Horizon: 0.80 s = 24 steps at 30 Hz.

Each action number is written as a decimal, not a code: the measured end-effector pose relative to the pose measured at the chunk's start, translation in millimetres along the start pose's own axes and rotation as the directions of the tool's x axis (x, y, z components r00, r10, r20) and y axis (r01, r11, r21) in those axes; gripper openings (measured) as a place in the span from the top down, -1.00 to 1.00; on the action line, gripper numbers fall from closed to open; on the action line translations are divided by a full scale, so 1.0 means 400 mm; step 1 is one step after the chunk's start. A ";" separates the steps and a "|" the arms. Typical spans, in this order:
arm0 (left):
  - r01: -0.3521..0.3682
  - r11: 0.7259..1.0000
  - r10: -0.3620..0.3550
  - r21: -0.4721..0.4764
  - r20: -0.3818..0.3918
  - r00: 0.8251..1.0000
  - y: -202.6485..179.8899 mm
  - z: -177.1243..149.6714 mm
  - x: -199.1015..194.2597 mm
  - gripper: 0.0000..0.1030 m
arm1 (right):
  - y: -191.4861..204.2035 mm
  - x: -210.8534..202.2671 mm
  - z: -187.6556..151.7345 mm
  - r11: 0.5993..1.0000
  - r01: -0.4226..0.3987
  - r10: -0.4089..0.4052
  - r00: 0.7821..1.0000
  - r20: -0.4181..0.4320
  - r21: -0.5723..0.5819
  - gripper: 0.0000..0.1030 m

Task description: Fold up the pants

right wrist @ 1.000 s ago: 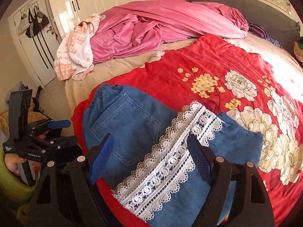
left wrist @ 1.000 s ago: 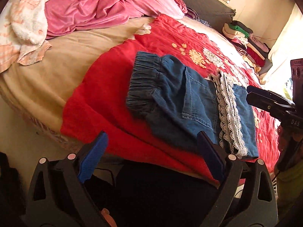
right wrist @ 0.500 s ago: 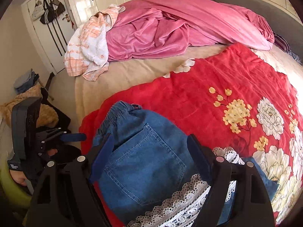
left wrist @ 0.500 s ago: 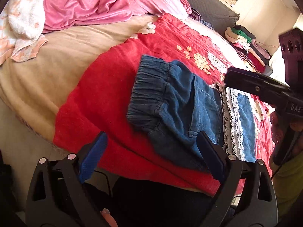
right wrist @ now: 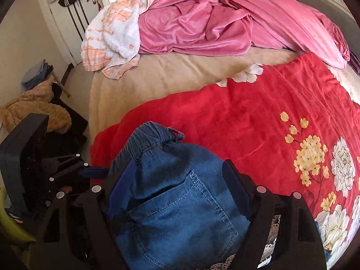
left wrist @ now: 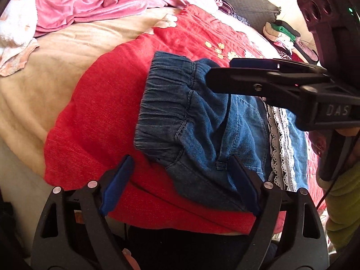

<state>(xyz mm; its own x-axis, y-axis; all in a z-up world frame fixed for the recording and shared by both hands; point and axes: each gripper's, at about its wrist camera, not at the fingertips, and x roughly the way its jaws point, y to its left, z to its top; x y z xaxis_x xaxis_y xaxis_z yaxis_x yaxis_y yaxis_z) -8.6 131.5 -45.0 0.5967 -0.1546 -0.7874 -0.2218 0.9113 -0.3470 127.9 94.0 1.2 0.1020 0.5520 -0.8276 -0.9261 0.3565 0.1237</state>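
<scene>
Blue denim pants [left wrist: 202, 121] with an elastic waistband and a white lace trim [left wrist: 279, 148] lie folded on a red flowered blanket [left wrist: 108, 117]. My left gripper [left wrist: 180, 189] is open, at the near bed edge just short of the pants' near corner. My right gripper [right wrist: 180, 191] is open with its fingers either side of the pants [right wrist: 175, 198], over the back pocket near the waistband. It shows from the side in the left wrist view [left wrist: 220, 74], reaching over the waistband. The left gripper shows at the left of the right wrist view [right wrist: 90, 168].
A pink quilt [right wrist: 213, 22] and a peach-and-white towel [right wrist: 112, 38] lie at the far side of the beige bed [right wrist: 157, 76]. A stack of folded clothes [left wrist: 283, 36] sits at the far right. Clothes lie on the floor [right wrist: 33, 108] to the left.
My right gripper has moved left along the pants, from the lace trim to the pocket and waistband. My left gripper has come a little closer to the pants' near corner.
</scene>
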 end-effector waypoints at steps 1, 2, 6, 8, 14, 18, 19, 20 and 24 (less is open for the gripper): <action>0.001 1.000 -0.001 0.000 0.000 1.000 0.001 -0.001 0.002 -0.53 | 0.000 0.009 0.002 1.000 -0.006 0.006 1.000 -0.008 0.000 -0.52; 0.002 1.000 -0.002 -0.001 -0.001 1.000 0.001 -0.001 0.004 -0.53 | 0.000 0.018 0.006 1.000 -0.012 0.012 1.000 -0.013 -0.002 -0.52; 0.009 1.000 -0.009 -0.007 -0.002 1.000 0.006 -0.005 0.007 -0.53 | 0.005 0.061 0.023 0.999 -0.032 0.031 0.999 -0.026 -0.022 -0.52; 0.012 1.000 -0.012 -0.009 -0.004 1.000 0.009 -0.004 0.011 -0.53 | 0.006 0.082 0.029 0.998 -0.047 0.045 0.998 -0.034 -0.035 -0.52; 0.009 1.000 -0.009 -0.009 -0.005 1.000 0.008 -0.006 0.015 -0.55 | 0.001 0.127 0.019 0.988 -0.144 0.141 0.988 -0.071 -0.050 0.01; 0.027 0.999 -0.027 -0.026 0.015 1.000 0.010 -0.006 0.001 -0.57 | -0.010 0.079 0.004 0.981 -0.189 0.188 0.982 -0.019 -0.039 0.29; 0.034 0.999 -0.034 -0.035 0.023 0.999 0.011 -0.005 -0.005 -0.59 | -0.013 0.062 -0.002 0.978 -0.205 0.205 0.979 -0.003 -0.034 0.34; 0.043 0.998 -0.041 -0.044 0.032 0.999 0.012 -0.005 -0.010 -0.60 | -0.017 0.043 -0.009 0.974 -0.224 0.224 0.974 0.016 -0.031 0.35; 0.122 0.989 -0.118 -0.083 0.050 0.992 0.002 0.002 -0.025 -0.65 | -0.051 -0.048 -0.045 0.955 -0.295 0.291 0.950 0.111 0.019 0.36</action>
<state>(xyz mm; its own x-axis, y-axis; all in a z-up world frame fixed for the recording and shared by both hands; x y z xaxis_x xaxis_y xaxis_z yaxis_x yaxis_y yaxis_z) -14.1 133.8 -37.1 0.6569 -0.2418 -0.7142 -0.2102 0.8509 -0.4814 138.5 62.6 4.6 -0.1320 0.7118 -0.6898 -0.9078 0.1925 0.3725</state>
